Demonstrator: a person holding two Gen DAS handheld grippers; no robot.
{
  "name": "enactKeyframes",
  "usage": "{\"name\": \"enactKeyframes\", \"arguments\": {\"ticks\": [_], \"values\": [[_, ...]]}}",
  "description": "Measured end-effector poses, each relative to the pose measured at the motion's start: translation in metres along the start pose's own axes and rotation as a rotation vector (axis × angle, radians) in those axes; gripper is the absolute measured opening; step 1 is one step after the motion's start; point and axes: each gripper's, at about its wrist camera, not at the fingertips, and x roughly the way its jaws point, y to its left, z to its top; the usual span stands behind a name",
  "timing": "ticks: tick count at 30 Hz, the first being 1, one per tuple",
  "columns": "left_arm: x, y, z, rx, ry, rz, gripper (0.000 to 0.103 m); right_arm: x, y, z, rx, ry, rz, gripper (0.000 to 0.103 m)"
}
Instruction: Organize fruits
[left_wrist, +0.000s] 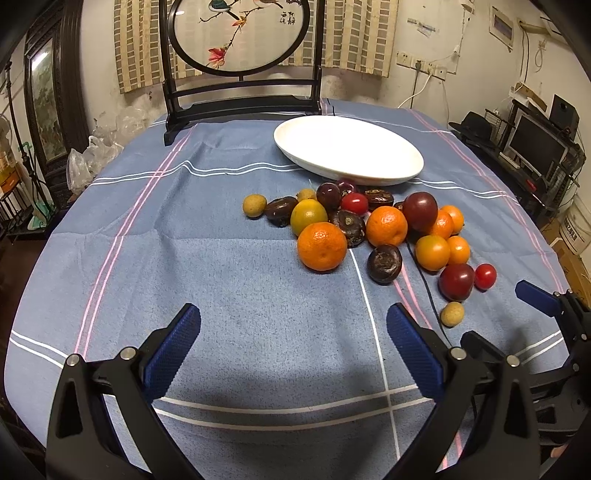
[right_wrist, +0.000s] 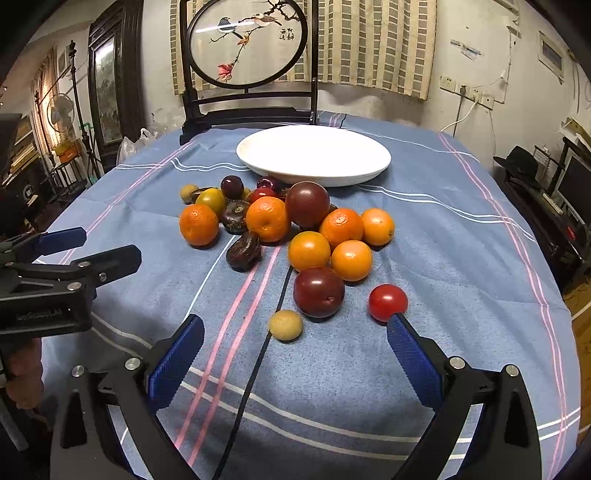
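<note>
A pile of fruit lies on the blue cloth in front of an empty white plate (left_wrist: 349, 149) (right_wrist: 314, 153): oranges (left_wrist: 322, 246) (right_wrist: 198, 224), dark plums (right_wrist: 318, 291) (left_wrist: 420, 211), cherry tomatoes (right_wrist: 387, 302) (left_wrist: 485, 276), brown chestnut-like fruits (left_wrist: 384, 263) (right_wrist: 244, 254) and small tan longans (right_wrist: 285, 324) (left_wrist: 452, 314). My left gripper (left_wrist: 293, 321) is open and empty, well short of the pile. My right gripper (right_wrist: 295, 332) is open and empty, its right fingertip close to the tomato, the longan between its tips.
A dark wooden stand with a round painted screen (left_wrist: 240, 37) (right_wrist: 247, 44) stands behind the plate. A thin black cord (right_wrist: 258, 354) runs across the cloth toward me. Shelves and a monitor (left_wrist: 535, 147) stand off the table's right edge.
</note>
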Motion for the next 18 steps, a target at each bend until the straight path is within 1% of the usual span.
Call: {"name": "enactKeyframes", "arguments": {"ticks": [18], "values": [[0.0044,-0.001,-0.0018,0.004,0.007,0.005,0.099,0.0069,-0.0026,-0.0008,0.014,0.018,0.002,0.099]]}}
